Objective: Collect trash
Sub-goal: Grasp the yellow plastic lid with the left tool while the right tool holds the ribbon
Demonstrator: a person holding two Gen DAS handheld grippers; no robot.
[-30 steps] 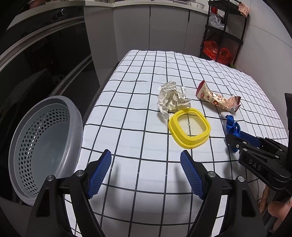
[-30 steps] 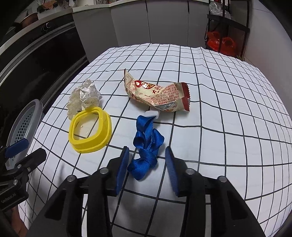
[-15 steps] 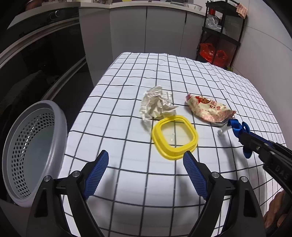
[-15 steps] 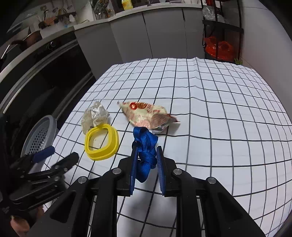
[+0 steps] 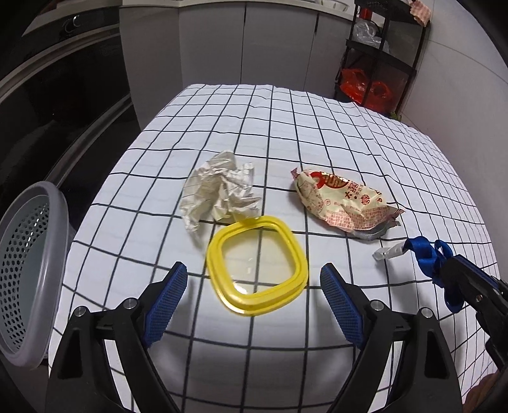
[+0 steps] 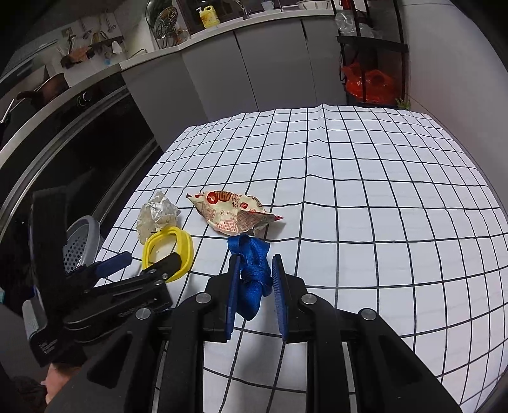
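On the table [image 5: 317,133], crumpled paper [image 5: 222,190] lies behind the ring [image 5: 257,263], wrapper [image 5: 343,203] to their right.

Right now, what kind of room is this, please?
Most likely a home kitchen: grey cabinets under a counter with a yellow detergent bottle, hanging utensils, and a built-in oven.

snack wrapper [image 5: 343,203], red print, illegible

Blue strap [image 6: 252,273], yellow ring [image 5: 256,264] — white cloth [image 5: 317,133], black grid — grey basket [image 5: 28,270]
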